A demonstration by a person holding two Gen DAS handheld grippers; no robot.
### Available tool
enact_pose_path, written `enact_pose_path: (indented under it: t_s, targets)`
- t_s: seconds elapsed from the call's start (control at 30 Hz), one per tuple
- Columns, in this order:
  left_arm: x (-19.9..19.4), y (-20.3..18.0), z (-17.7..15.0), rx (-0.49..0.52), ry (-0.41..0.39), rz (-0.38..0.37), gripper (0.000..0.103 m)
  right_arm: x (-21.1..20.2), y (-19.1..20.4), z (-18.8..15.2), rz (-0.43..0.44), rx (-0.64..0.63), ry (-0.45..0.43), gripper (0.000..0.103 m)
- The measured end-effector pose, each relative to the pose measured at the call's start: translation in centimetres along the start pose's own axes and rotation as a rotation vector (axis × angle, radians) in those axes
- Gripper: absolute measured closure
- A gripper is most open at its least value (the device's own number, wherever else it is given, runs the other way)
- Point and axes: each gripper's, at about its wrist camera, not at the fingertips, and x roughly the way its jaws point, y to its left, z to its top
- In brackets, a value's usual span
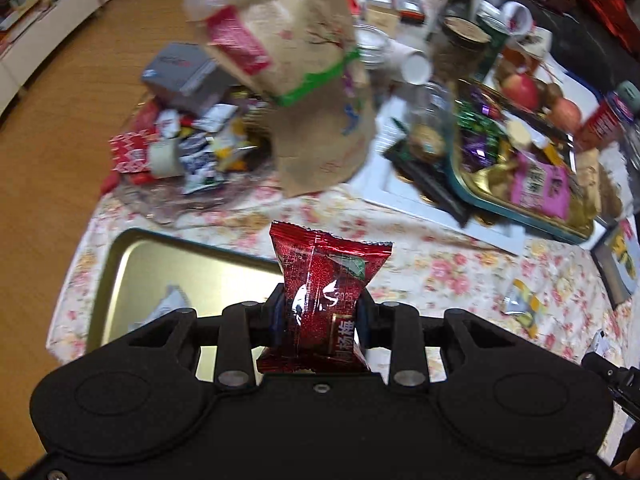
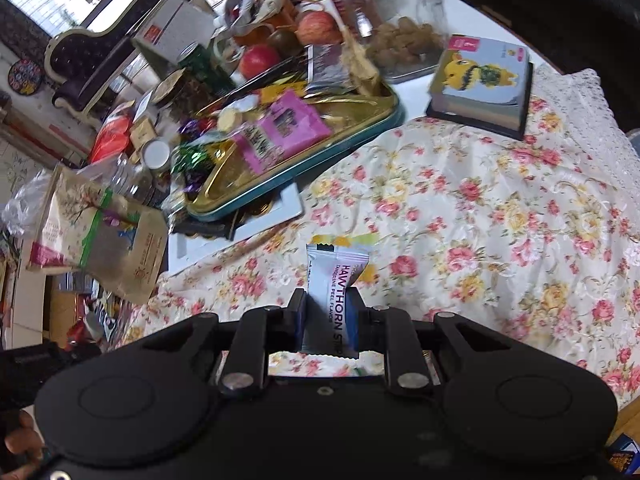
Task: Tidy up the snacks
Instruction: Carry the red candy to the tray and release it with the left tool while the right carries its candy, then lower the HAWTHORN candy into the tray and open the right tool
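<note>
Two light, crinkly, slippery snack packets, best pinched mid-body: red packet (image 1: pixel 324 300) clamped in left gripper (image 1: pixel 322 312) above floral cloth (image 1: pixel 440 264) beside gold tray (image 1: pixel 132 264); white hawthorn strip (image 2: pixel 334 292) clamped in right gripper (image 2: pixel 326 320) over the cloth.

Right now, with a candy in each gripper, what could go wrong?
The left hand-held gripper pinches the red candy packet by its middle only; it might slip before it reaches the gold tray. The right hand-held gripper grips a slim hawthorn strip packet, which could twist loose onto the flowery tablecloth.
</note>
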Motion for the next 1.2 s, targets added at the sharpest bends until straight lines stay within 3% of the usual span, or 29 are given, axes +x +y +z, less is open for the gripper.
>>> enact_pose_path:
  t_s: [0.3, 0.6, 0.77, 0.97, 1.2]
  targets:
    - [0.4, 6.4, -0.5, 0.018, 0.042, 0.086, 0.061, 2.1, 7.2, -3.7, 0.043, -0.176, 0.058, 0.082]
    - [2.9, 10.1, -2.4, 0.020, 0.196, 0.004, 0.061, 4.3, 12.6, -8.3, 0.085, -0.319, 0.154, 0.082]
    - [2.2, 10.6, -3.1, 0.059, 0.161, 0.029, 0.057, 4.8, 14.7, -10.5, 0.114, -0.384, 0.191, 0.081]
    - [2.1, 11.1, -2.5, 0.008, 0.158, 0.024, 0.056, 5.4, 15.8, -12.0, 0.181, -0.406, 0.261, 0.080]
    - [2.6, 10.3, -2.8, 0.023, 0.174, 0.023, 0.056, 4.3, 17.1, -12.6, 0.238, -0.461, 0.243, 0.079]
